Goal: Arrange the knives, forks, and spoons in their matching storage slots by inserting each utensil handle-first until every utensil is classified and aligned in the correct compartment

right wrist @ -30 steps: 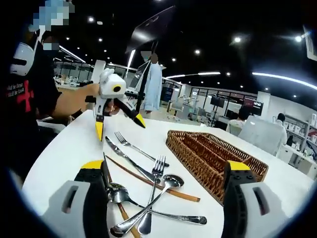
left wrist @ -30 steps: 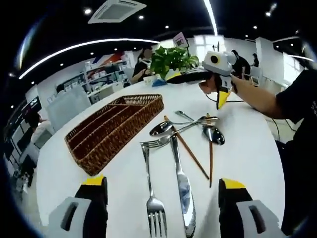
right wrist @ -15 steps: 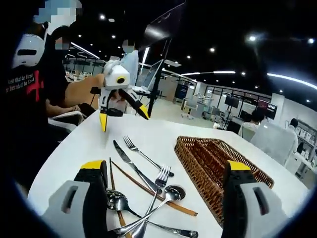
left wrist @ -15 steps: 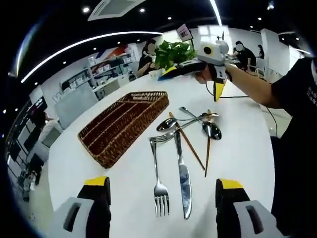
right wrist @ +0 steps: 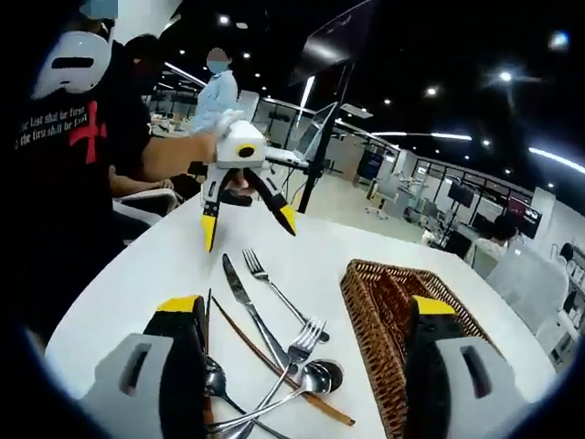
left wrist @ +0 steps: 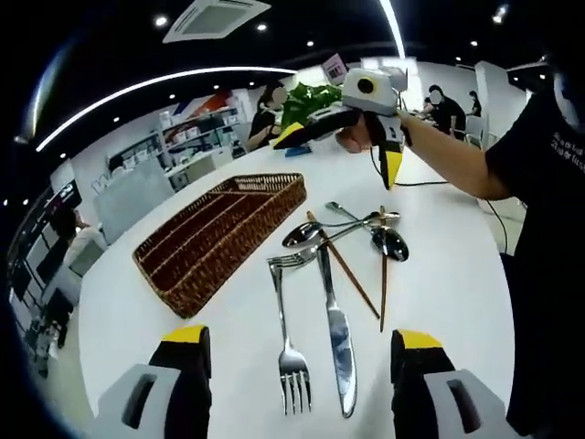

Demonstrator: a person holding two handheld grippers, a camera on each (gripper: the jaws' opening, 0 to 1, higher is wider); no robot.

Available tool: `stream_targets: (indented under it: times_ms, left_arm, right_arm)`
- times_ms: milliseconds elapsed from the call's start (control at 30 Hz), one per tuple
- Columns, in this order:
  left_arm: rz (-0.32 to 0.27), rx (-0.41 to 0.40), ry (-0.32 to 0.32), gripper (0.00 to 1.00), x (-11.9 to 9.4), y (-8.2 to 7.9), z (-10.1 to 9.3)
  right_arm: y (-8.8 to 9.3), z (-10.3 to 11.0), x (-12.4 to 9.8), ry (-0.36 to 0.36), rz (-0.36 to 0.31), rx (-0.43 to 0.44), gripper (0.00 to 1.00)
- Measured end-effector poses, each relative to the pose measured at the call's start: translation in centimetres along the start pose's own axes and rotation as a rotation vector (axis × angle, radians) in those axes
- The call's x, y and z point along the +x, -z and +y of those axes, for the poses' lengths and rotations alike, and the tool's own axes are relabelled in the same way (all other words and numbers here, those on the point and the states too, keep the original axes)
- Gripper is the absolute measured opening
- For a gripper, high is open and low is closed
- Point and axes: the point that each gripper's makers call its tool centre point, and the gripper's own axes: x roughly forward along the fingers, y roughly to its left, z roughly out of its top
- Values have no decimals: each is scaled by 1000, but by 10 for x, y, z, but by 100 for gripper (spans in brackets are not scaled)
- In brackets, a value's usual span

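Loose cutlery lies on the white round table [left wrist: 457, 274]: a fork [left wrist: 285, 338] and a knife [left wrist: 336, 340] side by side. Beyond them a second fork [left wrist: 297, 258], two spoons [left wrist: 304, 234] [left wrist: 389, 244] and brown chopsticks [left wrist: 349, 272] are crossed in a heap. A brown wicker tray [left wrist: 219, 236] with long slots lies left of them, with nothing in it. My left gripper [left wrist: 300, 337] hangs open above the near fork and knife, holding nothing. In the right gripper view, my right gripper [right wrist: 306, 306] is open over the heap, with the knife [right wrist: 245, 304] and the tray [right wrist: 384, 315] ahead.
The right gripper [left wrist: 340, 154] hovers open past the cutlery, held by a person's hand. The left gripper [right wrist: 249, 227] shows open above the table's far side. A potted plant [left wrist: 311, 99] stands at the far edge. People and desks fill the room behind.
Both hands have shifted a little, so both views moved. The right gripper has drifted left and nearer over the table. Cutlery and tray lie as before; nothing was gripped.
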Motion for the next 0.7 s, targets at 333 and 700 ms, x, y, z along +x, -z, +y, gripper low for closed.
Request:
stream_targets:
  times_ms: [333,700]
  left_arm:
    - [133,-100,132,47,19,32,-21]
    - [219,-77,193,25,29,41,-35]
  right_arm:
    - [17,1,29,-77,30,13,83]
    - [21,5,35,-95,20,26,83]
